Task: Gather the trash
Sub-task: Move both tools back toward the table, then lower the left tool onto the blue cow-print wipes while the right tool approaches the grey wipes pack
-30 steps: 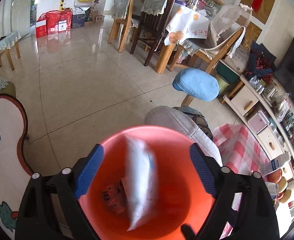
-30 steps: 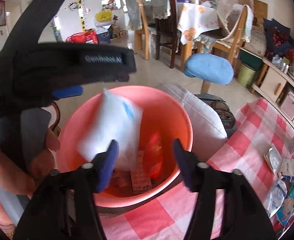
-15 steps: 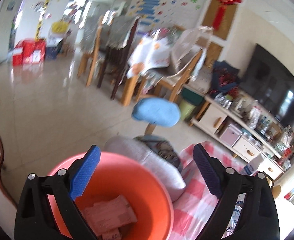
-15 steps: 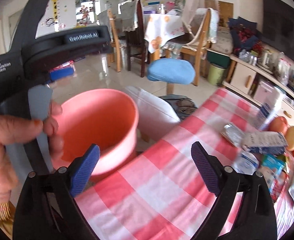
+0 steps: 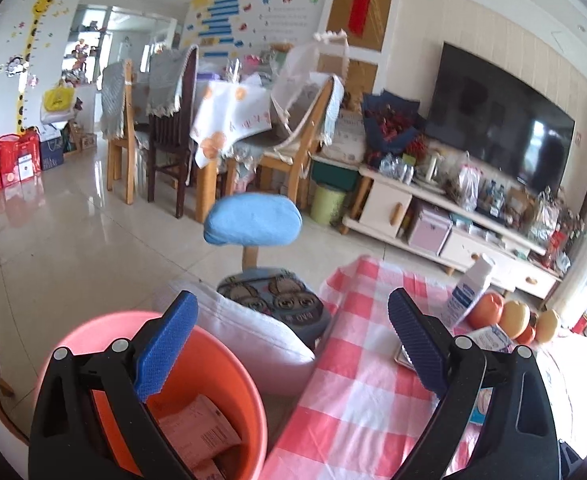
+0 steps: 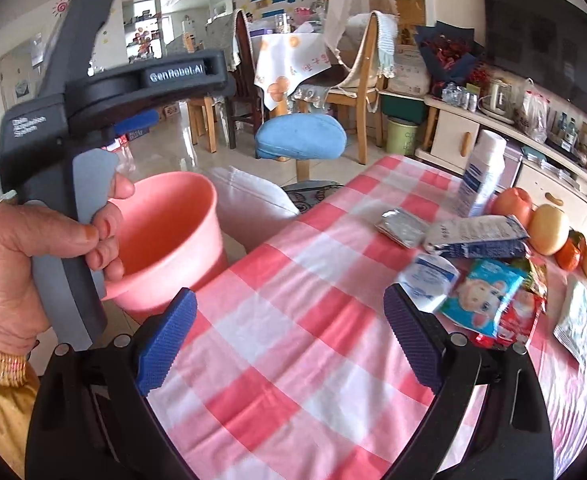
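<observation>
Both my tongs gape wide and empty, the left gripper [image 5: 293,344] over the orange bin [image 5: 229,364] at seven o'clock holding dropped wrappers, the right gripper [image 6: 289,340] facing the remaining, slightly blurred packets [image 6: 481,296] at two o'clock, ready to fetch more

- The bucket [image 5: 229,364] is cut off by the left view's bottom edge, its contents partly behind a gripper finger.
- The wrappers [image 6: 489,296] are smeared; print unreadable.
- The white packet [image 6: 577,320] runs off the right edge.
</observation>
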The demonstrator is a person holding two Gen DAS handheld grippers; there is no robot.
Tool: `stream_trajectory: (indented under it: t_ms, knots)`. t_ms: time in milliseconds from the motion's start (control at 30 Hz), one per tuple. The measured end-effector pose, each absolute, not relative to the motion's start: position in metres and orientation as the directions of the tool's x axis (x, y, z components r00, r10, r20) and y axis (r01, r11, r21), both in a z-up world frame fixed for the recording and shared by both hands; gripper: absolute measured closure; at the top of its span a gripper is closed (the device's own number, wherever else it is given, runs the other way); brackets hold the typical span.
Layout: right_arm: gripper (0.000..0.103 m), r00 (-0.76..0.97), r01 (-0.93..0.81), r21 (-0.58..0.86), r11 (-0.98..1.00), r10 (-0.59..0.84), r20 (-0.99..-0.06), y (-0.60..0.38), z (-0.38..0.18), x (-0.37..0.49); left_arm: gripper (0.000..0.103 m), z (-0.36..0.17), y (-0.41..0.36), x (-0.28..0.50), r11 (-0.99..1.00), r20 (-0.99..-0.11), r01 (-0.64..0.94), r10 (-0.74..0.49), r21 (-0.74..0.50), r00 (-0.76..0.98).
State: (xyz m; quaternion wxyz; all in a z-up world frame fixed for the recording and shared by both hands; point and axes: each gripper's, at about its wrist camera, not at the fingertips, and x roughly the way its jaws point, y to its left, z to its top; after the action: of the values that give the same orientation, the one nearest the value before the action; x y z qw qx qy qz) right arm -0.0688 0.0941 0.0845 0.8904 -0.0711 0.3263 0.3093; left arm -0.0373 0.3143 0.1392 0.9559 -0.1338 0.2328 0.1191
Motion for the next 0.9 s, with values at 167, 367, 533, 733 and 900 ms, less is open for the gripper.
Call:
stream_trajectory:
  t_ms: [167, 367, 533, 733, 900]
  knots:
    - [0.008, 0.610, -0.566, 0.092, 0.819, 0.492, -0.621, 0.067, 0.081, -0.066, 0.008, 0.127, 0.294, -0.021, 0.955, -0.525, -0.218, 0.082, -0.202, 0.847]
    - [0.008, 0.627, -0.528, 0.108, 0.842, 0.473, -0.619, 0.040, 0.077, -0.062, 0.008, 0.117, 0.260, -0.009, 0.979, -0.552, -0.154, 0.053, -0.137, 0.832]
    - [0.008, 0.640, -0.505, 0.132, 0.853, 0.472, -0.607, 0.022, 0.077, -0.057, 0.008, 0.113, 0.232, -0.001, 0.993, -0.563, -0.108, 0.062, -0.048, 0.824]
    - [0.004, 0.646, -0.472, 0.185, 0.862, 0.481, -0.593, -0.001, 0.075, -0.051, 0.008, 0.111, 0.214, 0.003, 0.997, -0.570, -0.072, 0.049, -0.018, 0.820]
    - [0.004, 0.652, -0.434, 0.215, 0.875, 0.470, -0.596, -0.024, 0.074, -0.045, 0.008, 0.107, 0.204, 0.010, 0.998, -0.593, -0.059, 0.042, -0.010, 0.804]
